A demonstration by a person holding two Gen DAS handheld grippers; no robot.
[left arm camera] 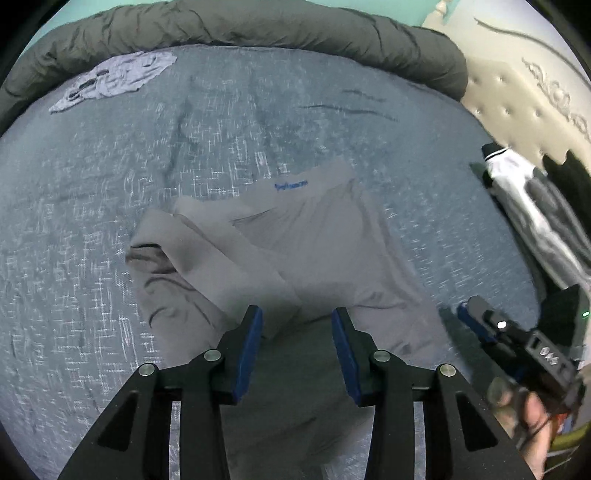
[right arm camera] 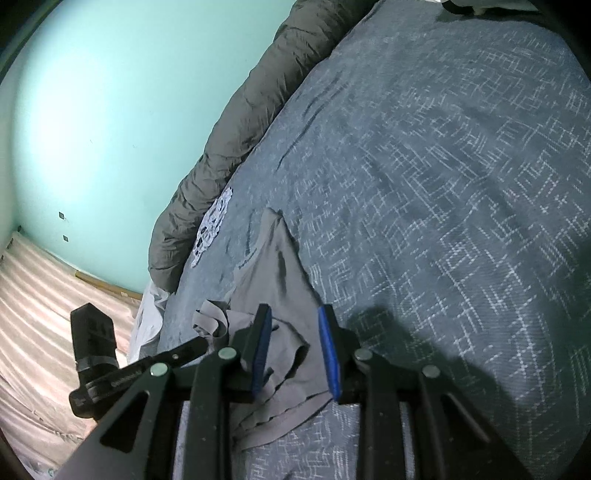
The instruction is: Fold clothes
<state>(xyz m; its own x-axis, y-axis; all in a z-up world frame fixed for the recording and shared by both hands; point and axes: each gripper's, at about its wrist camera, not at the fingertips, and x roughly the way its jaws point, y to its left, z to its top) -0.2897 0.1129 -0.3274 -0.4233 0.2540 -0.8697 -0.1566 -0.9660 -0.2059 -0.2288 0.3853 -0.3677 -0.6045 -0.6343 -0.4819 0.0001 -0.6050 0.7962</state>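
A grey garment with blue lettering on its band lies rumpled on the blue patterned bedspread; its left part is folded over. My left gripper hovers open just above the garment's near edge, nothing between its blue pads. In the right wrist view the same garment runs away from my right gripper, which is open with the cloth's crumpled corner lying beneath and between its fingers. The right gripper also shows blurred at the garment's right edge, held by a hand.
A pale patterned garment lies flat at the far left of the bed. A rolled dark grey duvet lines the far edge. Black and white clothes are heaped by the cream tufted headboard. A teal wall and striped floor lie beyond the bed.
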